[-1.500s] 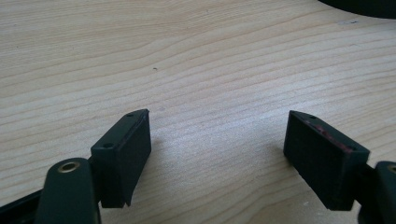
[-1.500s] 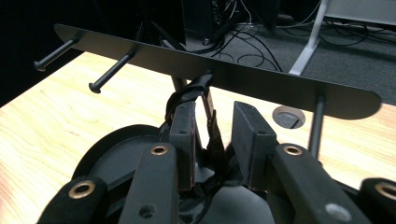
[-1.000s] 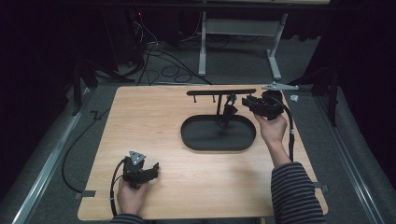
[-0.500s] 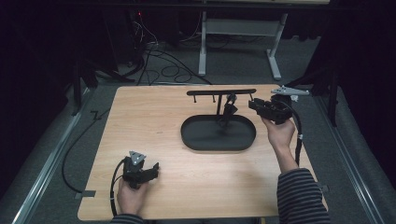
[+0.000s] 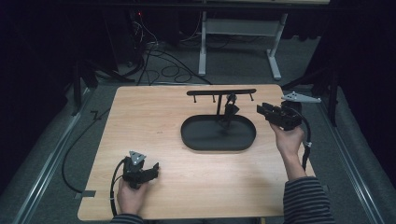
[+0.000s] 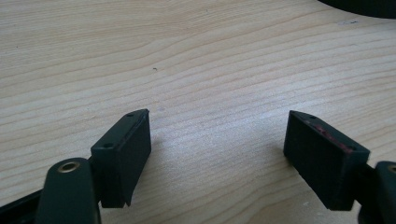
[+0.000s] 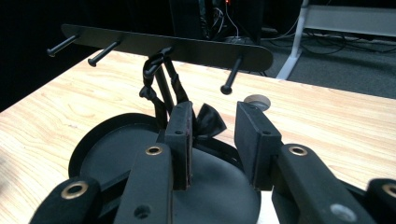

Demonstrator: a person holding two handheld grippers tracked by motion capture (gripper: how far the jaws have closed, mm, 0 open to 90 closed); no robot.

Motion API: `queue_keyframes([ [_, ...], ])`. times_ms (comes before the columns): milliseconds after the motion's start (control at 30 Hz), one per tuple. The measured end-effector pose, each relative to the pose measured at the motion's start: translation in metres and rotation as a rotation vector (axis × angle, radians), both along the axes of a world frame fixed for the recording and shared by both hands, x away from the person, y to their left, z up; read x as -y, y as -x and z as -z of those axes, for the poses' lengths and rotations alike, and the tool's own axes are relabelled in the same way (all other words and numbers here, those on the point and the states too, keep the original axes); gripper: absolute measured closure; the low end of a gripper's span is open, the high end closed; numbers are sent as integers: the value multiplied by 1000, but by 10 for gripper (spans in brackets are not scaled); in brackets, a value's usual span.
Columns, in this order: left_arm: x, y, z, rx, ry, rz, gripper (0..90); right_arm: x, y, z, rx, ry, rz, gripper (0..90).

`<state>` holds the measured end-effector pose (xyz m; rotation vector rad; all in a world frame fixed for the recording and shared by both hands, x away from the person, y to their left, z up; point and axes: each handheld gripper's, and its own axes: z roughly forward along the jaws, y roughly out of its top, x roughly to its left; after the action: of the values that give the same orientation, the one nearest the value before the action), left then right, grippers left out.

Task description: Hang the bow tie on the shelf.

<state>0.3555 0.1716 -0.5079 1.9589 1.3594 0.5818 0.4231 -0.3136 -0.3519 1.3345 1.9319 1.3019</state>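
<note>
High view: a black stand with an oval tray base (image 5: 201,140) sits far right of centre on the wooden table (image 5: 154,116). A black ribbon bow (image 5: 229,111) hangs from its peg bar (image 5: 221,92). Just right, the right gripper (image 5: 262,110) points at it, jaws parted, empty. Near left, the left gripper (image 5: 154,169) rests wide open.

Cables (image 5: 161,58) lie on the dark floor; a white-legged frame (image 5: 238,44) stands beyond the wooden table (image 5: 154,121)
</note>
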Motion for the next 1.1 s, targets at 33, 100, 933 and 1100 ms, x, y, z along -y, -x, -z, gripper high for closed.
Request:
queue_keyframes([
  [33, 0, 0, 0, 0, 0, 0, 235, 2, 2, 0, 2, -4, 3, 692],
  [100, 0, 0, 0, 0, 0, 0, 235, 5, 5, -1, 7, -8, 5, 691],
  [933, 0, 0, 0, 0, 0, -1, 238, 25, 37, 13, 5, -44, 32, 673],
  [1100, 0, 0, 0, 0, 0, -2, 238, 30, 45, 15, 9, -58, 38, 672],
])
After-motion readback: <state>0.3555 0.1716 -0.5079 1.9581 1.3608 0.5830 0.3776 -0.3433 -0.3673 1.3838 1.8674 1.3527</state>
